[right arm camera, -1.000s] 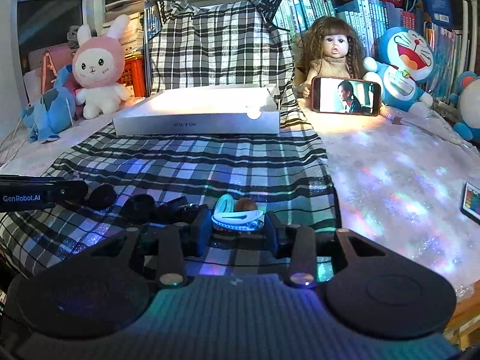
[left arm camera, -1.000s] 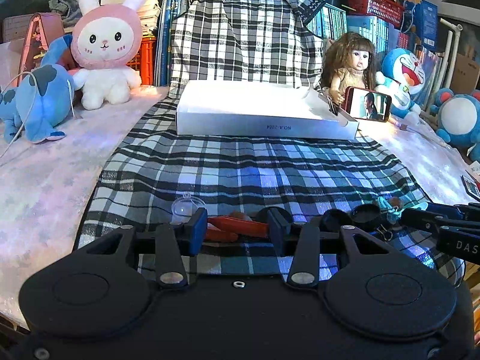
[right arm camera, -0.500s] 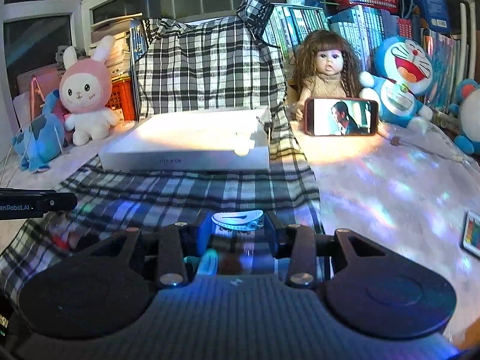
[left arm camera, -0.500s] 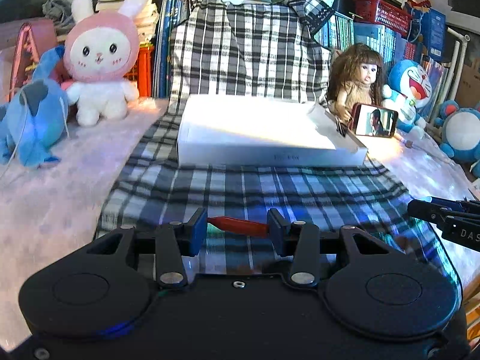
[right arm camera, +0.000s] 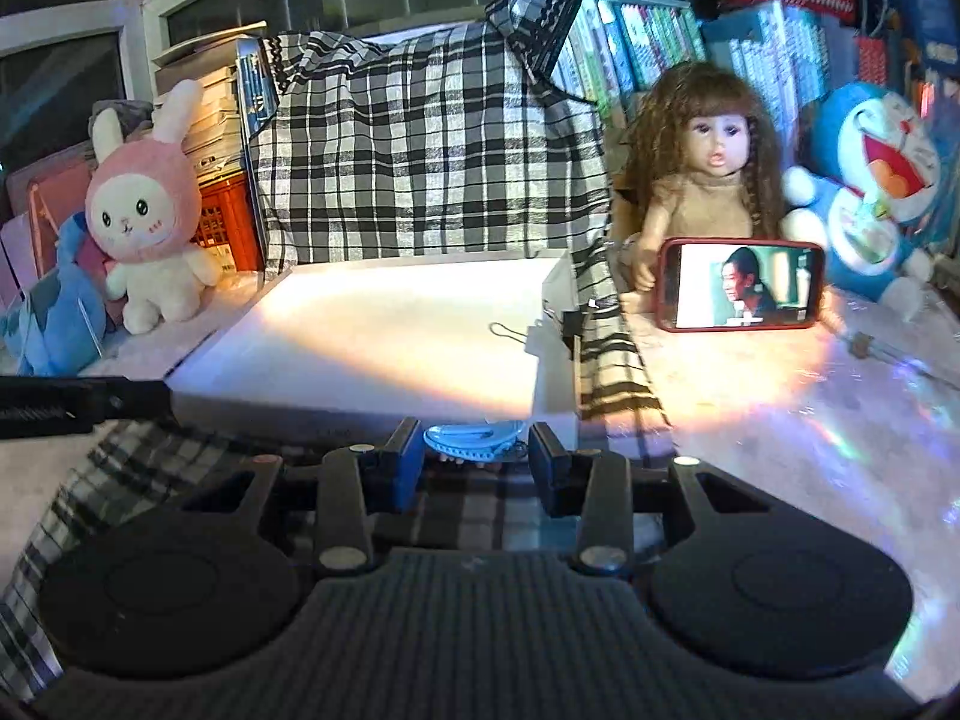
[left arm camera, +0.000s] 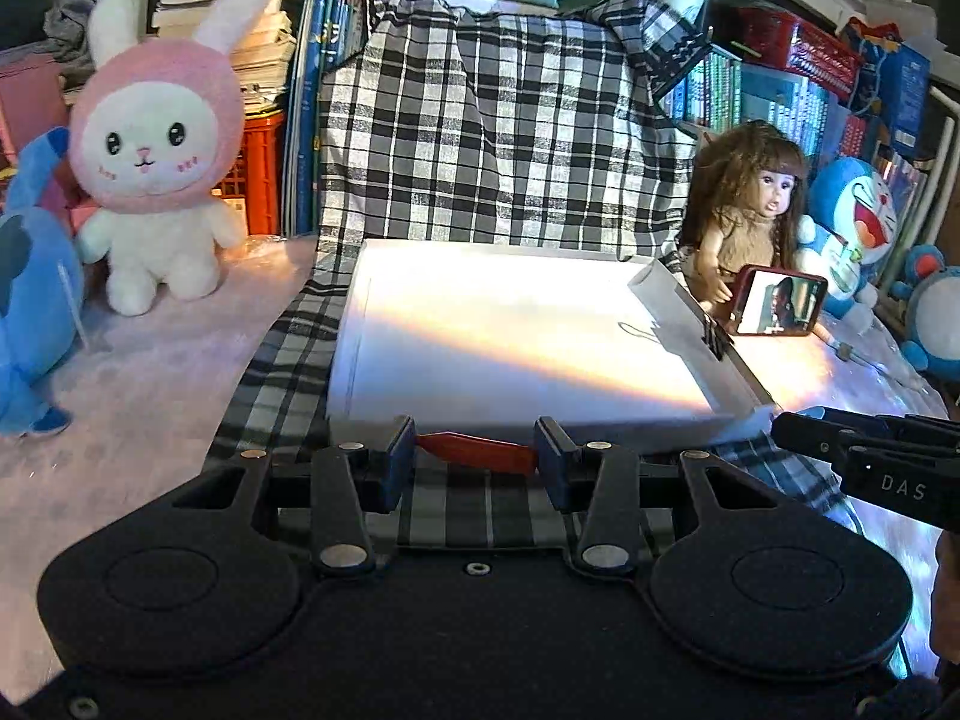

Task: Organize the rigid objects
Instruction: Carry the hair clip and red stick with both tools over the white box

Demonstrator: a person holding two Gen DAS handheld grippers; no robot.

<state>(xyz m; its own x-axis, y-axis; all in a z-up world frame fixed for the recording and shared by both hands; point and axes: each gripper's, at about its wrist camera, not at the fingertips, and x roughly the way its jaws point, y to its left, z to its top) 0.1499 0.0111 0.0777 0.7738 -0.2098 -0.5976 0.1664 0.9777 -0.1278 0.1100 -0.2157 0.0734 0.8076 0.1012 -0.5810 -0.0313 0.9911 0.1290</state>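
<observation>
My left gripper [left arm camera: 474, 455] is shut on a flat red clip [left arm camera: 477, 453], held crosswise just before the near wall of a shallow white box [left arm camera: 510, 336]. In the right wrist view my right gripper [right arm camera: 474, 447] is shut on a pale blue toothed hair clip [right arm camera: 471, 441], also at the box's near wall [right arm camera: 360, 420]. The white box [right arm camera: 384, 330] lies open on a black-and-white plaid cloth [left arm camera: 288, 372]. A small black binder clip [right arm camera: 570, 324] sits on the box's right wall. Each gripper shows at the edge of the other's view: the right one [left arm camera: 870, 456], the left one [right arm camera: 84, 402].
A pink-and-white rabbit plush [left arm camera: 156, 150] and a blue plush [left arm camera: 30, 276] stand at the left. A doll [right arm camera: 708, 180], a phone [right arm camera: 741, 285] playing video and a blue cat plush [right arm camera: 876, 180] stand at the right. Books [right arm camera: 648, 42] and crates line the back.
Both grippers lifted off the plaid cloth with their clips and moved forward to the white box's near edge. The other small items on the cloth dropped out of view.
</observation>
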